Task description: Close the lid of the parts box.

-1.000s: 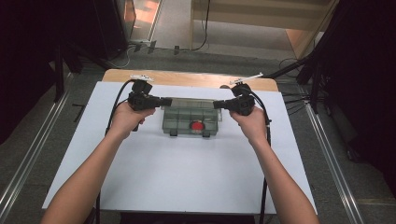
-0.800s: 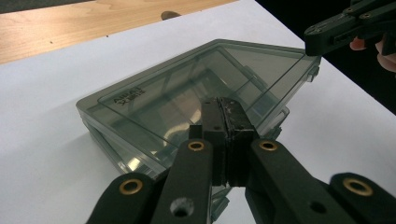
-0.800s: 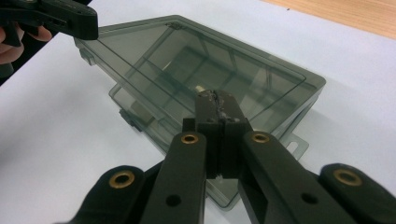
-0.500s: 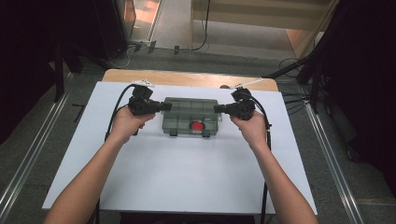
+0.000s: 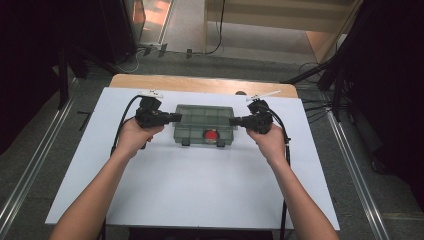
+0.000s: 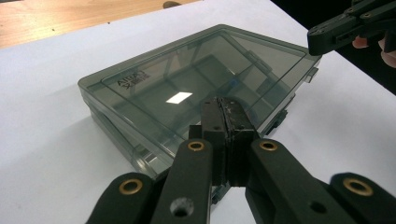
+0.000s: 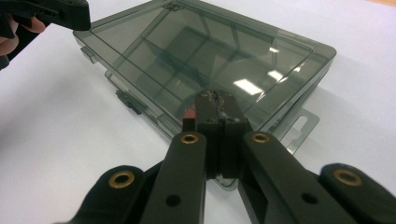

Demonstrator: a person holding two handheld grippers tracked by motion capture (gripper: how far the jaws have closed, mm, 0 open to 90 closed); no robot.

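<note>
A: Starting at the left, what is the left black two-jaw gripper (image 5: 176, 117) doing?
B: Its jaws are pressed together on nothing, the tips at the left end of the smoky grey clear plastic compartment box (image 5: 204, 123). The left gripper view shows embossed lettering (image 6: 130, 80) on the lid, too faint to read.

A: And the box itself?
B: It lies closed on the white table top (image 5: 200, 185), toward the far edge. From above, a red round thing (image 5: 211, 134) shows inside.

A: The right?
B: The right black two-jaw gripper (image 5: 233, 121) is likewise closed and empty, at the box's right end. Grey floor surrounds the table.
</note>
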